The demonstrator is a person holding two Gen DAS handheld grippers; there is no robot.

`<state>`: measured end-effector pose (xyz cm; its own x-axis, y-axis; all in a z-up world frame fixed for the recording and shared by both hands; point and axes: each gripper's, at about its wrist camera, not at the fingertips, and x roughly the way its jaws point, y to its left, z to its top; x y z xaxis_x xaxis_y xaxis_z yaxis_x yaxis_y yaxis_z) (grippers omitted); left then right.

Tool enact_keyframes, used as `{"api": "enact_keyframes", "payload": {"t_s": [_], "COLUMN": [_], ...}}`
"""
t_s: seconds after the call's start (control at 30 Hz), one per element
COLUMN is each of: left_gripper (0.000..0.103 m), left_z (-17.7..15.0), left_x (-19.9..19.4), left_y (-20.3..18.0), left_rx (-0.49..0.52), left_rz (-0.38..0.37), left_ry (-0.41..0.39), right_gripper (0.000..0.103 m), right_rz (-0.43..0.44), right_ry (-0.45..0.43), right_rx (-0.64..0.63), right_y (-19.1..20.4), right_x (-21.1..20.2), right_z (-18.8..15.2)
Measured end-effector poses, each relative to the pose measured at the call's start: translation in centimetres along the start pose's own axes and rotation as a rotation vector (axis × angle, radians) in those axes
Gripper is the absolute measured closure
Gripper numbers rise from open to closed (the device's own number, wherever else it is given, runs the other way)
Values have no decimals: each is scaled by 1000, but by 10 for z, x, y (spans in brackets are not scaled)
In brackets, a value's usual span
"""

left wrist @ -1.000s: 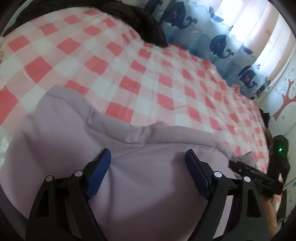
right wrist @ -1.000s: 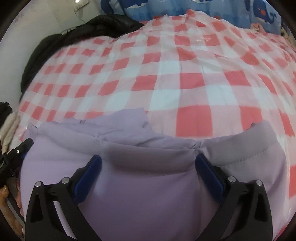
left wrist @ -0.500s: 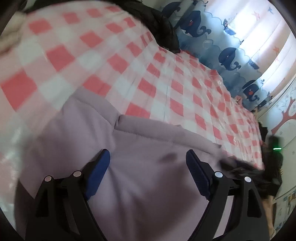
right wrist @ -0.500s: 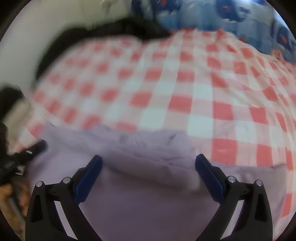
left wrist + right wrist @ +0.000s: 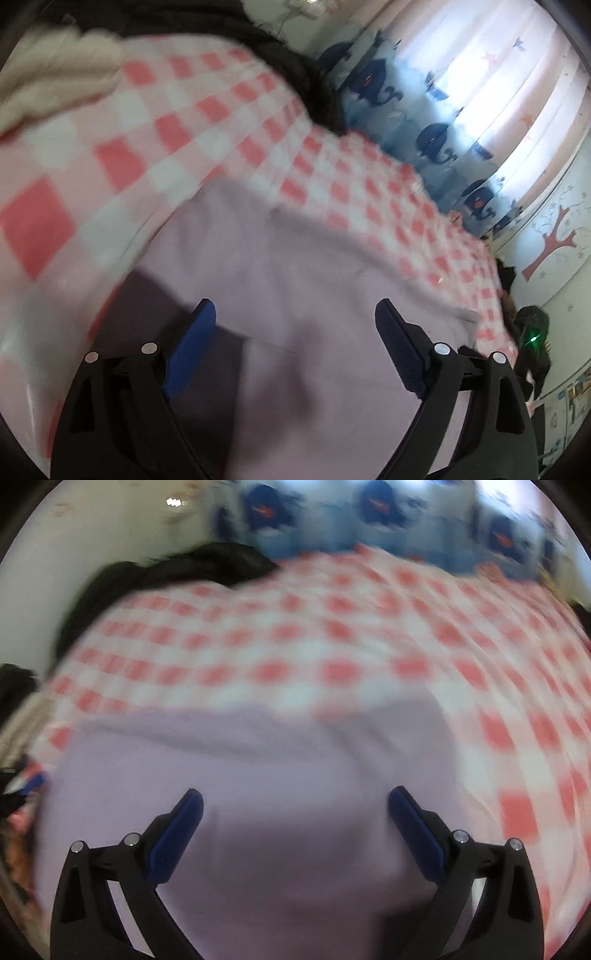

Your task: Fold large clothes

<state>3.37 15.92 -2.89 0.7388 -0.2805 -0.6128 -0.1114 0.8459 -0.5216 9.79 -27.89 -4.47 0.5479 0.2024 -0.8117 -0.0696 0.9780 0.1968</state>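
A large lilac garment (image 5: 303,295) lies on a bed with a red and white checked cover (image 5: 122,162). My left gripper (image 5: 295,314) is open above the garment, jaws wide apart, nothing between them. In the right wrist view the same lilac garment (image 5: 258,775) fills the lower half. My right gripper (image 5: 295,797) is open above it and empty. Both views are blurred by motion.
A black garment (image 5: 295,74) lies at the far edge of the bed, also in the right wrist view (image 5: 177,572). A cream fluffy item (image 5: 55,74) lies at the far left. Whale-print curtains (image 5: 436,140) hang behind the bed.
Both grippers have pulled back and tilted up from the garment; more of the checked cover and room shows. Both stayed open. The garment's near edge looks shifted and folded.
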Motion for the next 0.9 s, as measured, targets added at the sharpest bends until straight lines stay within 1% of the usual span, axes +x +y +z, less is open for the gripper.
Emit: {"api": "enact_keyframes", "payload": {"t_s": [0.03,0.1,0.13,0.17,0.2,0.23,0.27,0.3,0.33,0.37,0.4,0.43,0.47,0.5,0.53,0.57,0.6,0.63,0.67,0.7,0.73,0.8,0.83,0.9], "left_gripper": [19,19,19,19,19,19,19,19,19,18,17,17,18,18,18,18,18,17,17,16,15,15,15,15], "left_z": [-6,-13,-12,-10,-8,-8,-10,-13,-19,-23,-29,-34,-42,-43,-42,-42,-42,-43,-46,-51,-57,-71,-78,-93], "left_x": [5,16,17,13,3,-13,-27,-43,-54,-56,-51,-38,-33,-43,-61,-76,-94,-105,-121,-132,-142,-155,-158,-167], "left_y": [6,10,6,3,0,0,0,-1,-1,2,8,18,30,34,38,40,43,44,45,46,48,50,50,49], "left_rx": [-8,1,11,12,-6,-34,-43,-31,-5,13,23,16,-5,-24,-64,-97,-123,-129,-129,-130,-137,-156,-159,-165], "left_rz": [-22,17,51,69,69,36,14,13,26,45,75,97,104,116,87,52,22,11,4,0,-4,11,11,-10], "left_ry": [-5,-8,-4,-3,-6,-23,-43,-72,-95,-94,-52,22,72,61,35,17,2,-3,-6,-1,7,50,65,86], "right_gripper": [7,7,7,7,7,7,7,7,7,7,7,7,5,5,6,6,6,6,6,6,6,6,6,6], "right_rz": [50,64,40,-2,-25,-42,-18,33,47,28,3,-49,-29,3,19,-11,-13,35,84,94,122,168,164,122], "right_ry": [-14,-31,-24,2,18,32,-2,-69,-110,-143,-143,-59,15,4,-5,31,26,-19,-85,-109,-122,-113,-98,-84], "right_rx": [29,43,23,-13,-34,-42,-18,-2,-7,-29,-43,-67,-90,-90,-73,-47,-11,-16,-61,-104,-182,-341,-464,-605], "right_y": [-11,-16,-10,-2,4,9,11,12,11,13,13,9,4,-1,-5,-4,2,10,28,41,66,113,147,189], "right_x": [8,7,6,5,2,-10,-32,-58,-73,-88,-89,-70,-50,-46,-53,-63,-82,-100,-125,-136,-148,-158,-157,-149], "right_z": [-9,-12,-9,-5,-2,-1,-4,-14,-25,-40,-52,-70,-80,-85,-85,-80,-77,-77,-82,-86,-97,-121,-141,-166]}}
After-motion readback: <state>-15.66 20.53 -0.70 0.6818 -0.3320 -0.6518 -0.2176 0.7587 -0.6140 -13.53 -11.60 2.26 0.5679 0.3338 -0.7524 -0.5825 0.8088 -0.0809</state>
